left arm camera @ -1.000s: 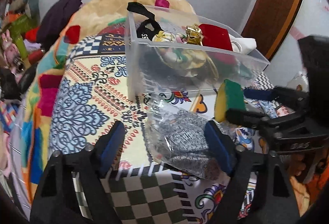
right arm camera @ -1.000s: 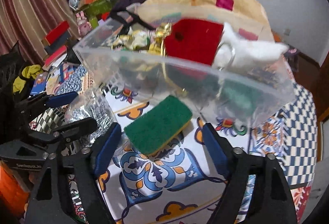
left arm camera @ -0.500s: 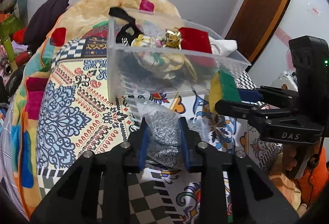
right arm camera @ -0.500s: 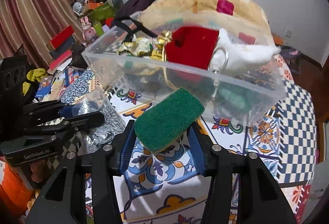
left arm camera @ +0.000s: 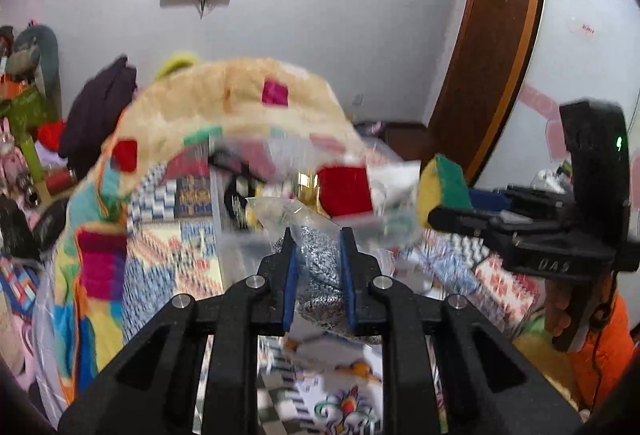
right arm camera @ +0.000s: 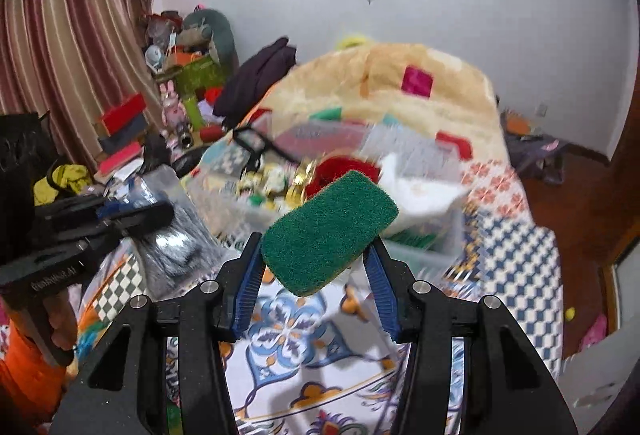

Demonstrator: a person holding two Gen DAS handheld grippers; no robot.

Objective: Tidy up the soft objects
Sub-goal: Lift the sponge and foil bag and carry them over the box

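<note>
My left gripper [left arm camera: 318, 241] is shut on a clear bag of grey scouring wool [left arm camera: 320, 275] and holds it raised above the patterned bed cover. My right gripper [right arm camera: 316, 253] is shut on a green and yellow sponge [right arm camera: 330, 231], also raised; the sponge shows in the left wrist view [left arm camera: 442, 187] too. A clear plastic box [right arm camera: 424, 251] lies beyond both, blurred, with a red cloth [left arm camera: 344, 191], a white cloth [right arm camera: 416, 187] and other soft things in it. In the right wrist view the left gripper [right arm camera: 132, 215] is at the left with the bag [right arm camera: 176, 239].
The patterned bed cover [right arm camera: 304, 335] lies below the grippers. A beige blanket heap [right arm camera: 400, 87] rises behind the box. Clutter and curtains [right arm camera: 68, 35] are at the far left, a dark garment [right arm camera: 256, 75] behind. A wooden door [left arm camera: 492, 55] stands at the right.
Both grippers closed on their objects, the bag and the sponge, and lifted them off the bed cover. The views have tilted upward and the box now sits lower and blurred.
</note>
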